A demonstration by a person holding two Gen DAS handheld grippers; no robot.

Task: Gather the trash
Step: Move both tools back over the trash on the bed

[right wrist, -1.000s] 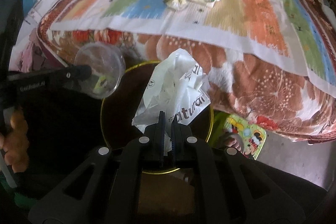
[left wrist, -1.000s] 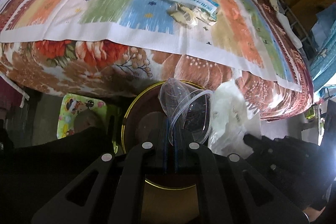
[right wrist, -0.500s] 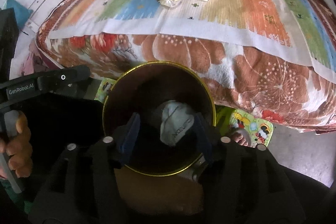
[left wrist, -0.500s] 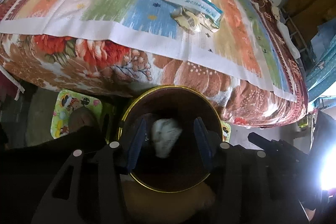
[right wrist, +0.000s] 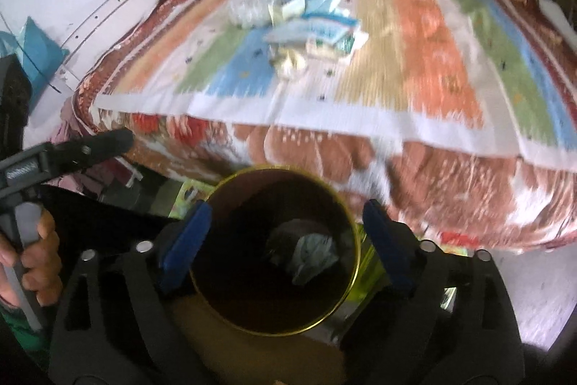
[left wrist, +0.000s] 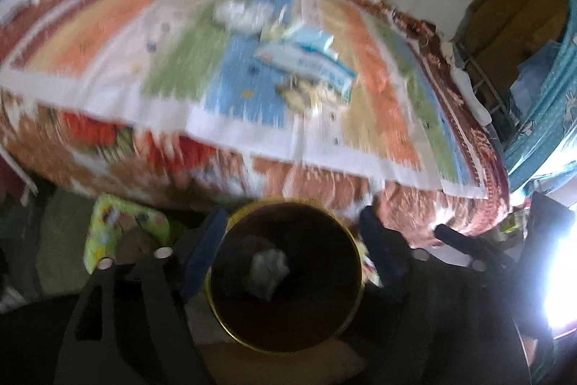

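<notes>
Both the left gripper (left wrist: 292,240) and the right gripper (right wrist: 285,226) hang spread and empty over the bin (right wrist: 351,284), where a white bag (right wrist: 313,257) lies. A second ago each pinched trash above it; that has dropped. The remaining trash pile (right wrist: 303,31) sits ahead on the bed (right wrist: 432,96), up past the bin, about equally near both.

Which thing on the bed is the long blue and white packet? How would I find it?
Find the bed's striped blanket, then the small heap of rubbish on its blue stripe. The long blue and white packet lies flat in the middle of that heap. The clear crumpled plastic on its far left is see-through and lumpy, and the yellowish wrapper nearer you is small and scrunched.
</notes>
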